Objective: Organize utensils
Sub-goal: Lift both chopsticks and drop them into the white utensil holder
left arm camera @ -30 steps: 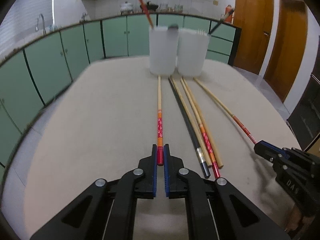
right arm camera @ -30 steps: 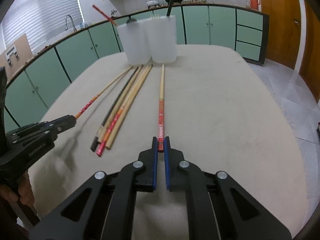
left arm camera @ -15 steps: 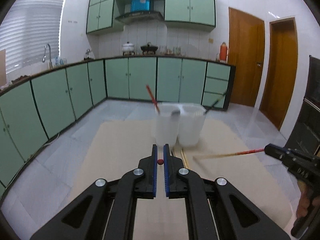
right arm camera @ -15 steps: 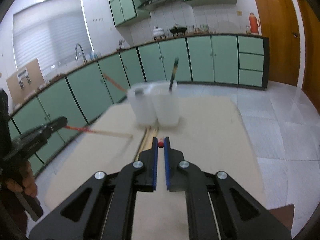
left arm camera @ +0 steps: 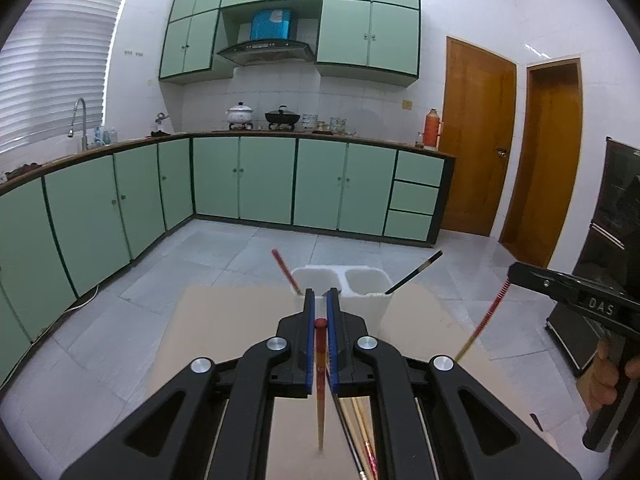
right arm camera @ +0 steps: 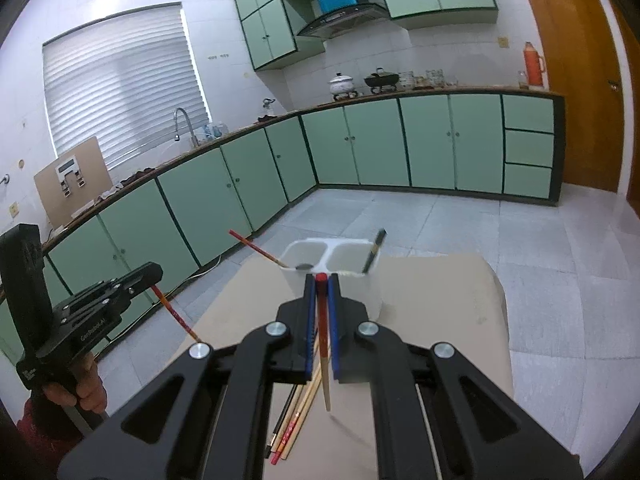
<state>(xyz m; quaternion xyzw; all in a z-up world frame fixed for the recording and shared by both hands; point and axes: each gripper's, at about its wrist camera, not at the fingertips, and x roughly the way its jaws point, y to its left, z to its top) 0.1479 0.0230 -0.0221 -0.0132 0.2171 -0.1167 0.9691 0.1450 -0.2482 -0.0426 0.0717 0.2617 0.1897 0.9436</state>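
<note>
My left gripper [left arm camera: 320, 296] is shut on the red top of a bamboo chopstick [left arm camera: 320, 380], which hangs down over the beige table [left arm camera: 224, 320]. My right gripper [right arm camera: 320, 282] is shut on a second red-topped chopstick [right arm camera: 325, 356], also hanging clear of the table. Each gripper shows in the other's view, raised at the side. Just beyond both stands a white two-compartment holder [left arm camera: 340, 276] [right arm camera: 328, 256], with a red chopstick [right arm camera: 256, 248] in its left cup and a black one [right arm camera: 374, 250] in its right. Several loose chopsticks [right arm camera: 296, 420] lie below the jaws.
The table's far edge lies just behind the holder, with tiled floor beyond. Green cabinets [left arm camera: 264, 180] line the back and left walls. A person's hand [left arm camera: 600, 376] grips the right tool's handle at the right edge of the left wrist view.
Both grippers have risen with their chopsticks, which lay flat on the table and now hang from the jaws. Both views have swung up from the tabletop to the room.
</note>
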